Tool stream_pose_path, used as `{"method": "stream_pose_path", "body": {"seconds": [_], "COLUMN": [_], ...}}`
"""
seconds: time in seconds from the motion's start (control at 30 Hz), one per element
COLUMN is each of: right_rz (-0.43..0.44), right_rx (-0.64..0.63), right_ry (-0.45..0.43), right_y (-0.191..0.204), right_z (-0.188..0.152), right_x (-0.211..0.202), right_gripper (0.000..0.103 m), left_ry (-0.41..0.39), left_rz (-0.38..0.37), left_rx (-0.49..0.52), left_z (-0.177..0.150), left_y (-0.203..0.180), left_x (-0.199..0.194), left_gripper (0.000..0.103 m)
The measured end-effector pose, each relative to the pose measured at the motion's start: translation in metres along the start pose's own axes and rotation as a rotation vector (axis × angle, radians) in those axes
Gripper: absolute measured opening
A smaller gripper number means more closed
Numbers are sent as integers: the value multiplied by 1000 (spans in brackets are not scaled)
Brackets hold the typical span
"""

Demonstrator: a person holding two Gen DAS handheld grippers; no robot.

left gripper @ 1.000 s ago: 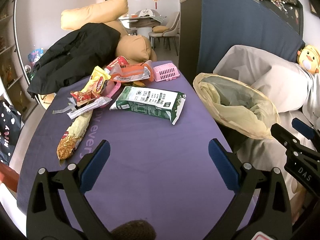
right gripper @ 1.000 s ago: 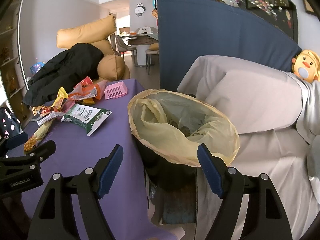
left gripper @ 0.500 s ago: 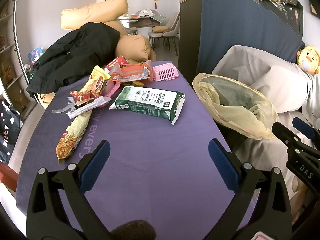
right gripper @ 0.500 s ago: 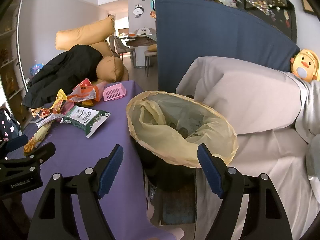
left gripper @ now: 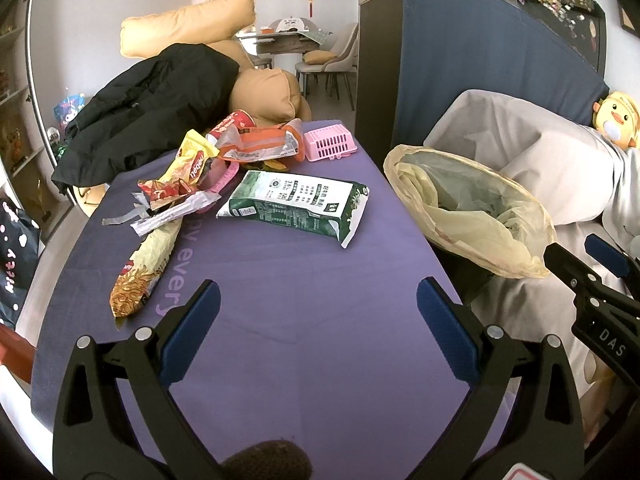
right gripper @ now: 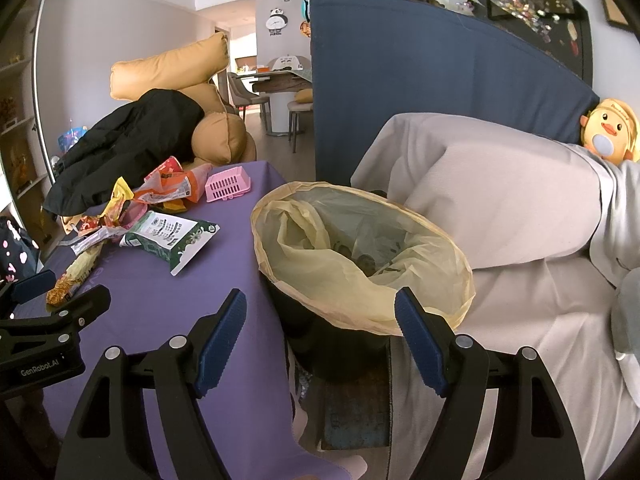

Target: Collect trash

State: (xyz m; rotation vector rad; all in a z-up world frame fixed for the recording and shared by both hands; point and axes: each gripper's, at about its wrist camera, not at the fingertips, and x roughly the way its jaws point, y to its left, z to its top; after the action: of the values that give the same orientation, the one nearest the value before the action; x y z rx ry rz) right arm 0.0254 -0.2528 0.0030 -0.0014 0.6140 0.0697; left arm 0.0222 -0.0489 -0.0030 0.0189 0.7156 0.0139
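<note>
Trash lies on a purple-covered table [left gripper: 304, 320]: a green and white carton [left gripper: 294, 206] [right gripper: 170, 236], a long yellow noodle wrapper [left gripper: 144, 264], a silver wrapper [left gripper: 176, 212], a yellow packet [left gripper: 192, 160] and orange wrappers [left gripper: 260, 146]. A black bin with a yellow bag [left gripper: 468, 208] [right gripper: 360, 252] stands right of the table. My left gripper [left gripper: 318, 328] is open and empty above the table's near part. My right gripper [right gripper: 320, 336] is open and empty just before the bin's near rim.
A pink basket [left gripper: 329, 145] sits at the table's far end. A black jacket [left gripper: 148, 108] lies on tan cushions [left gripper: 188, 28] behind. A grey-covered sofa [right gripper: 500, 208] with a duck toy [right gripper: 610, 132] lies right of the bin. A blue partition [right gripper: 420, 80] stands behind.
Both grippers stay open. The right wrist view has shifted slightly, with the bin a little closer and lower. The left view is nearly unchanged.
</note>
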Motion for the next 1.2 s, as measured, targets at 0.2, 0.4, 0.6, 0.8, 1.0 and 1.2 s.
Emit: {"method": "stream_pose_path", "body": {"seconds": [0.2, 0.4, 0.6, 0.8, 1.0, 1.2], "right_rz": [-6, -14, 3, 16, 97, 337], "right_rx": [4, -3, -15, -78, -146, -322], "right_ry": [1, 10, 38, 73, 104, 151], "right_y": [-5, -8, 1, 27, 68, 134], "right_z": [3, 16, 35, 51, 64, 69], "right_x": [3, 25, 58, 89, 120, 149], "right_gripper": [73, 73, 73, 73, 73, 73], "left_ry": [15, 2, 12, 24, -13, 0], "left_rz": [-14, -12, -3, -120, -121, -95], "left_rx": [-11, -14, 6, 2, -36, -69], "left_z": [0, 14, 31, 54, 82, 81], "left_y": [-4, 7, 24, 51, 104, 163], "left_x": [4, 25, 58, 88, 93, 92], "left_gripper": [94, 94, 94, 94, 94, 94]}}
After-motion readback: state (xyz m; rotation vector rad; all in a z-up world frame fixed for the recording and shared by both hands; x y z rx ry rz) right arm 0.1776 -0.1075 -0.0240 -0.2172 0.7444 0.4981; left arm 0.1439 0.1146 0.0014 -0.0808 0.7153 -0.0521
